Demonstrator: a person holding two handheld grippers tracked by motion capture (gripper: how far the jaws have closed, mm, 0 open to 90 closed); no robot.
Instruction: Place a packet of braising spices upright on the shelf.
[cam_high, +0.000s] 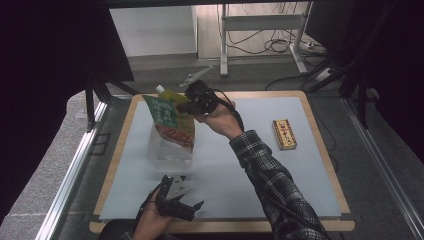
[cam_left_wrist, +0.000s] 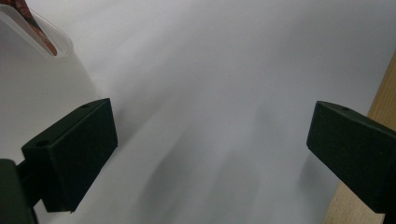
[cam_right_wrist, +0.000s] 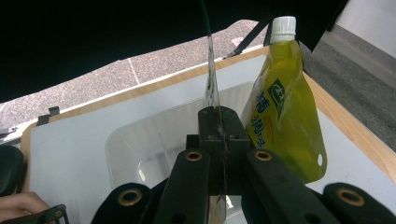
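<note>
While we look down on the table (cam_high: 320, 150), we see its pale mat framed by a wooden rim, with broad bare room across the middle and right.

Our right gripper (cam_high: 192, 104) is raised over the far left part of the mat, jaws pressed together on the edge of a green and red pouch (cam_high: 172, 122), seen edge-on as a thin sheet (cam_right_wrist: 212, 88) in the right gripper view. That pouch hangs with its lower end inside a clear plastic tub (cam_high: 167, 152). A second pouch, yellow-green with a white cap (cam_right_wrist: 285, 116), stands in the tub just beside it.

Our left gripper (cam_high: 182, 200) rests near the front edge, jaws spread wide with nothing between them, the tub's wall (cam_left_wrist: 42, 79) just beside one jaw.

We count two pouches, one tub, and one small yellow box (cam_high: 284, 134) well apart on the right.
</note>
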